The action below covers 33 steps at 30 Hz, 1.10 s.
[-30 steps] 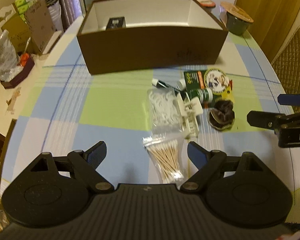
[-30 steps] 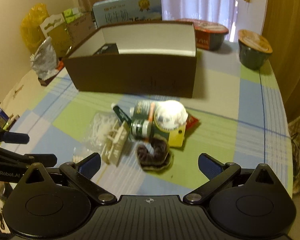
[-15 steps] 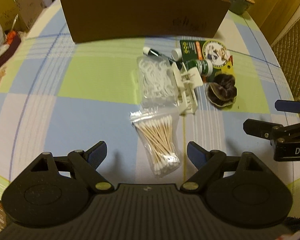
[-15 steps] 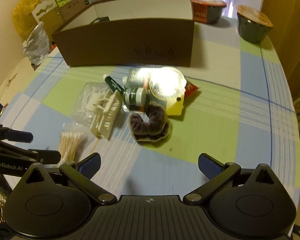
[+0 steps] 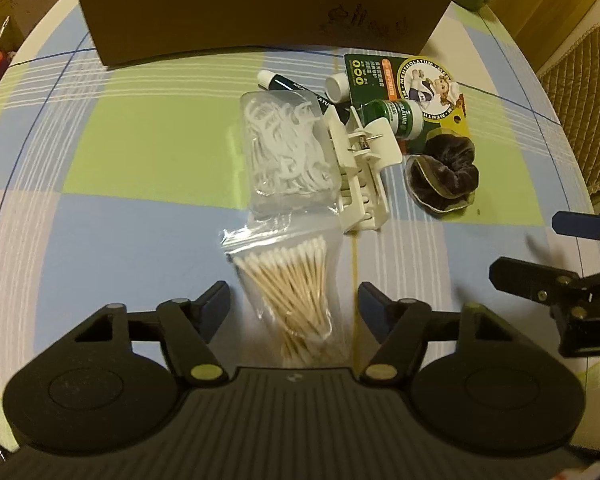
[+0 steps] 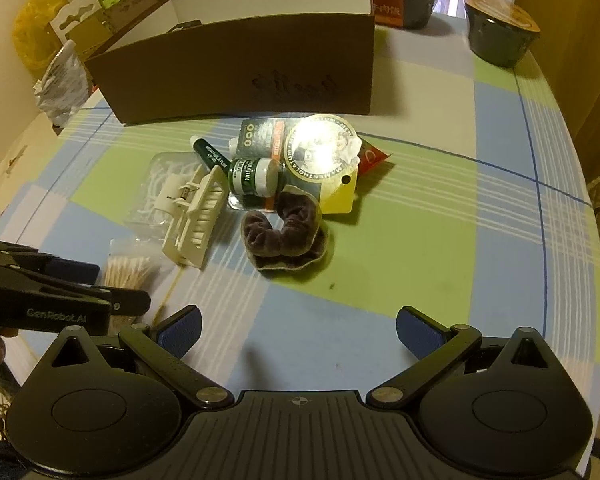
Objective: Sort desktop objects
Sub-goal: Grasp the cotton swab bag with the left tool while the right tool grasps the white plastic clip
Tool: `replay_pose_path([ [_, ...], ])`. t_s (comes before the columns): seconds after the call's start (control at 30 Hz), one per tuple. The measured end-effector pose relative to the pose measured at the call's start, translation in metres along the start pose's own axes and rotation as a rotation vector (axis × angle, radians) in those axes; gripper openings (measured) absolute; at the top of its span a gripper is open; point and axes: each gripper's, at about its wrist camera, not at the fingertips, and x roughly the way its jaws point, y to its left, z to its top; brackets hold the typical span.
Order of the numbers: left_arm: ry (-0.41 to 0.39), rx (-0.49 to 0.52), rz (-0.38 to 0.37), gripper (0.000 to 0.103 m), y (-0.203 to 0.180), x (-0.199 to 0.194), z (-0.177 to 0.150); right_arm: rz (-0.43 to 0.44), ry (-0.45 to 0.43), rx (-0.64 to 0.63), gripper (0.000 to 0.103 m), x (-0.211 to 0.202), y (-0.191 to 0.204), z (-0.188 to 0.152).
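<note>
Both grippers gape wide: the left (image 5: pixel 293 304) straddles the swabs (image 5: pixel 296 300); only the right (image 6: pixel 298 330) view shows the box (image 6: pixel 236 60) interior.

Right gripper (image 6: pixel 298 330) jaws wide apart, dark scrunchie (image 6: pixel 284 236) ahead, brown box (image 6: pixel 240 68) beyond

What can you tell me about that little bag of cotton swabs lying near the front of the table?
The bag of cotton swabs is a small clear zip-top plastic pouch holding a bundle of pale wooden sticks with white tips, fanned out at the far end. It lies flat on the checked tablecloth, between the open fingers of the left gripper, apparently ungripped. Its sealed top edge meets the clear bag of white floss picks.
</note>
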Motion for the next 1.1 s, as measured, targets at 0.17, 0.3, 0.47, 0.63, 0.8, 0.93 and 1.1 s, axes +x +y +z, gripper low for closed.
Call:
replay_pose_path([
  [0.17,-0.005,0.012,-0.004,0.056,0.003,0.004,0.003,0.003,-0.002,0.009,0.101,0.002,0.0,0.002],
  [0.3,-0.023,0.029,-0.005,0.039,0.008,0.002,0.003,0.012,-0.015,0.008,0.101,0.002,0.004,0.004],
  [0.47,-0.044,0.018,0.02,0.031,0.02,-0.002,-0.002,0.04,-0.05,-0.003,0.101,0.003,0.016,0.01],
  [0.63,-0.056,-0.02,0.07,0.03,0.046,-0.009,-0.003,0.064,-0.108,-0.029,0.093,0.004,0.035,0.02],
  [0.8,-0.065,-0.081,0.096,0.03,0.073,-0.013,0.004,0.099,-0.122,-0.015,0.077,0.013,0.048,0.032],
  [0.93,-0.07,-0.096,0.107,0.03,0.084,-0.011,0.011,0.11,-0.111,0.002,0.066,0.025,0.056,0.044],
  [1.1,-0.074,-0.09,0.102,0.03,0.088,-0.008,0.017,0.117,-0.086,0.016,0.061,0.041,0.063,0.054],
])
